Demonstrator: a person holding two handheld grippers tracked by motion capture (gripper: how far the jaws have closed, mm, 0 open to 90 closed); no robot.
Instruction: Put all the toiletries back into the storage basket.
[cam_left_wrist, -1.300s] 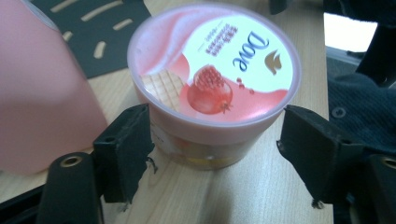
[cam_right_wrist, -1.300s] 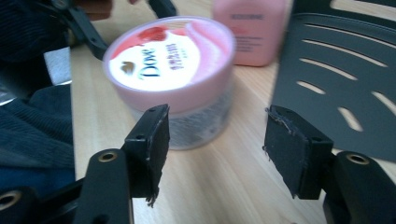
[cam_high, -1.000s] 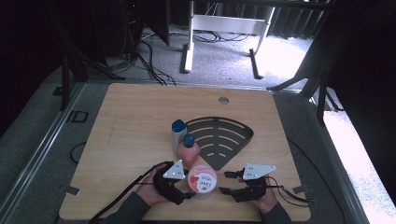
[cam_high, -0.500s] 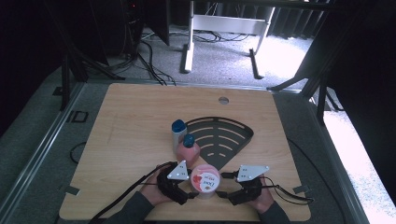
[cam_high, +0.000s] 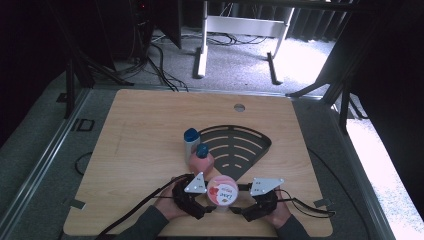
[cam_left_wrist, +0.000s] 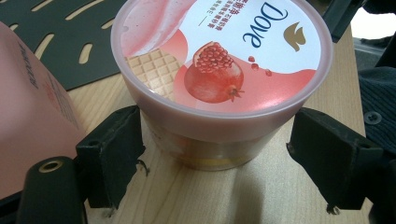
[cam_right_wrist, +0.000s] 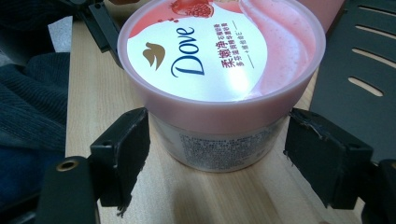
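On the left, the left gripper (cam_high: 204, 205) lay low near the front edge of the wooden counter (cam_high: 140, 130), held in a hand (cam_high: 167, 206). Its two black jaws stood on either side of the pink tub (cam_high: 222, 192). In the left gripper view the jaws (cam_left_wrist: 205, 158) were apart, one close beside the tub's (cam_left_wrist: 219, 70) clear wall and the other a little way off. It was open and pressed on nothing.

The tub stood upright on the counter between the two grippers. It had a pink lid with a red fruit picture and the word Dove on it.

Just behind the tub stood a pink bottle (cam_high: 201, 159) with a blue cap. Behind that stood a pale bottle (cam_high: 190, 141) with a blue cap. A black mat (cam_high: 240, 147) shaped like a fan, with slots in it, lay next to them.

On the right, the right gripper (cam_high: 239, 212) faced the tub from the other side. Its jaws had just been opening. In the right gripper view they (cam_right_wrist: 215, 158) stood wide on both sides of the tub (cam_right_wrist: 219, 70), with gaps showing, so nothing was held.
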